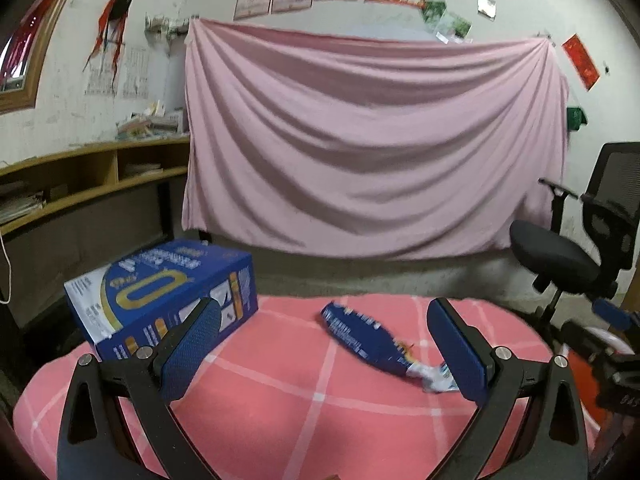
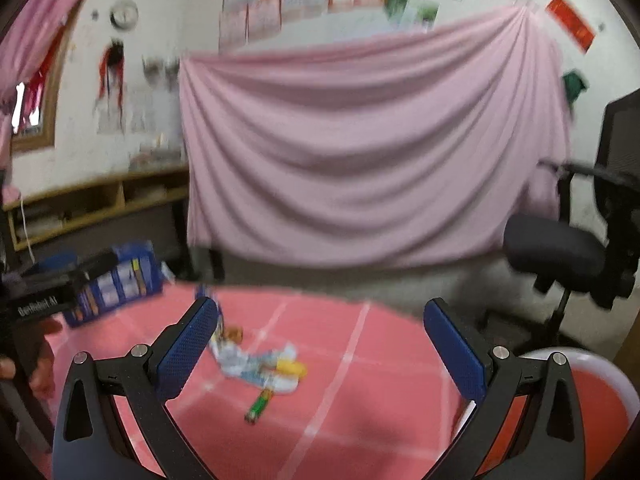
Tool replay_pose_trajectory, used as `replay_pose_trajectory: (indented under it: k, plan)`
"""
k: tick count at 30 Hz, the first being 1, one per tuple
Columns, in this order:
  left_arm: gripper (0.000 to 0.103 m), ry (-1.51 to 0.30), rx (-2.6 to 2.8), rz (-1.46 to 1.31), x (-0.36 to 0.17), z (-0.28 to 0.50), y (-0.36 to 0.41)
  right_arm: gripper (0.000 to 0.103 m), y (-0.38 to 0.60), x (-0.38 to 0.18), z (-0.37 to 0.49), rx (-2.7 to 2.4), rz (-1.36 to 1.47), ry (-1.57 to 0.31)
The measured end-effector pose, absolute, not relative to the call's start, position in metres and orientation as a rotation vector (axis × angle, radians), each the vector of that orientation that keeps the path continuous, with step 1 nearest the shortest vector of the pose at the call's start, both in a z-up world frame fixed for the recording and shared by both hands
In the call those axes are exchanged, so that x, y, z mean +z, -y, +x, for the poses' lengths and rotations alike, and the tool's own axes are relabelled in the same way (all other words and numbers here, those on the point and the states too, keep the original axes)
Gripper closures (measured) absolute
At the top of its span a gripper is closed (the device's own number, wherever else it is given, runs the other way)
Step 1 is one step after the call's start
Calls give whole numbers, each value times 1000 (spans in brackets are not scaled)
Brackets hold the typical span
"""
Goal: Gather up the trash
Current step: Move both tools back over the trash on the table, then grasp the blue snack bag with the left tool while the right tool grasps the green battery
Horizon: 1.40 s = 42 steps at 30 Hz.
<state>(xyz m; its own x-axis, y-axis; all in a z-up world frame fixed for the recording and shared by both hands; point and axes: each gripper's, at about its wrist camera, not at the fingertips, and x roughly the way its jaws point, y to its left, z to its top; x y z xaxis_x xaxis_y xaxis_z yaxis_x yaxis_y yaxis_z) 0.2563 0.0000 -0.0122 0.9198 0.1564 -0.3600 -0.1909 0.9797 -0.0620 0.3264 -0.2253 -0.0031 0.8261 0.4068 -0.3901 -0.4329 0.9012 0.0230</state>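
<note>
A flattened blue snack wrapper [image 1: 370, 340] with a white torn end lies on the pink checked tablecloth [image 1: 280, 408], between the fingers of my open, empty left gripper [image 1: 326, 348] and beyond them. In the right wrist view, crumpled white, blue and yellow wrappers [image 2: 260, 364] lie on the cloth [image 2: 360, 392], with a small green tube-like piece [image 2: 260, 404] just in front. My right gripper [image 2: 320, 346] is open and empty above them. The other gripper [image 2: 44, 292] shows at the left edge.
A blue and white cardboard box [image 1: 160, 296] stands on the table's far left; it also shows in the right wrist view [image 2: 120, 280]. A black office chair [image 1: 576, 248] stands at the right. A red and white round object [image 2: 592, 400] sits at the lower right.
</note>
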Motion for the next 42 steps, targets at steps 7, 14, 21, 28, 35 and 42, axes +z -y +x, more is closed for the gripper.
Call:
replay_pose_trajectory:
  k: [7,14,21,28,35,42]
  plan:
    - [2,-573,167,-131,-36,284,-9,10,206,-21,345,502,-107,-586]
    - [2,-717,142,-228,-53,302,-17,53,191,-40,357,590,-134,-753]
    - [3,-771,122,-238,-61,307,-16,64,177,-57,366,636,-173,-895]
    - [9,-796,60,-235,-60,317,-5,88,186,-59,372,611,-171,-931]
    - [20,-795,-6,-264,-56,336,17,93,203,-57,374,615,-172,-924]
    - [49,-898,36,-283,-65,366,32,93,216,-58,372,608,-156,-909]
